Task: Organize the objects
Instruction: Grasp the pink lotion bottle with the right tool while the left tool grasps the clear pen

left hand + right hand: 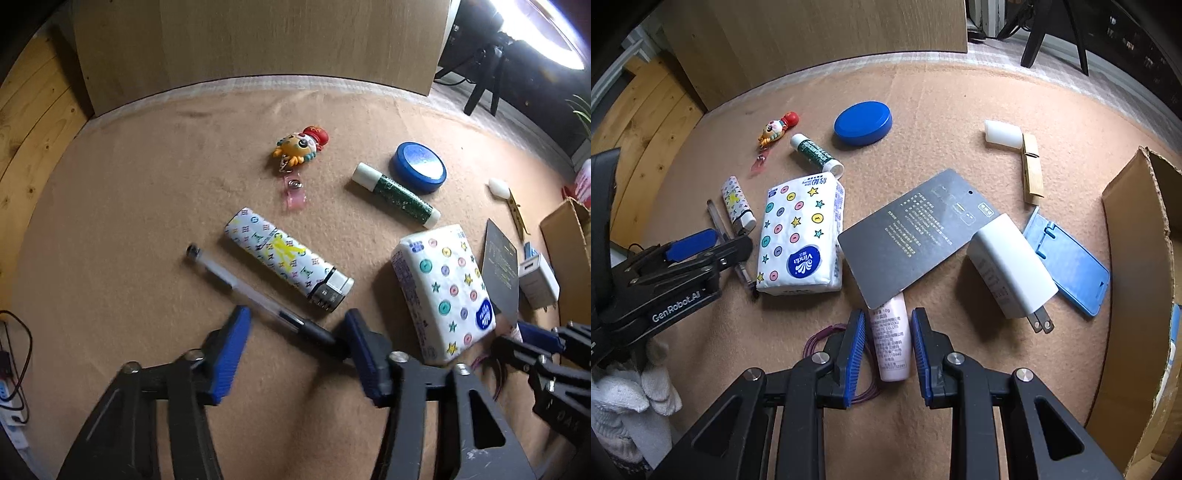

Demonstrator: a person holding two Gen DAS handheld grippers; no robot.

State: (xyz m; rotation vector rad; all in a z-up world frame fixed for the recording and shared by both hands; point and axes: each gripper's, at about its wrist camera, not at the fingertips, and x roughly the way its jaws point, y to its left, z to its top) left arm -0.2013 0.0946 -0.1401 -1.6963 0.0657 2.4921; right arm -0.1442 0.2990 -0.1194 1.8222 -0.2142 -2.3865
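Observation:
My left gripper is open, its jaws on either side of a clear pen with a black grip, not closed on it. My right gripper is open around a pink tube whose far end lies under a dark grey card. A patterned tissue pack lies between the two grippers; it also shows in the left wrist view. A patterned lighter lies beside the pen.
On the tan mat: a toy badge reel, a green glue stick, a blue lid, a white charger, a blue stand, a clothespin, a white cap, a purple band. A cardboard box stands right.

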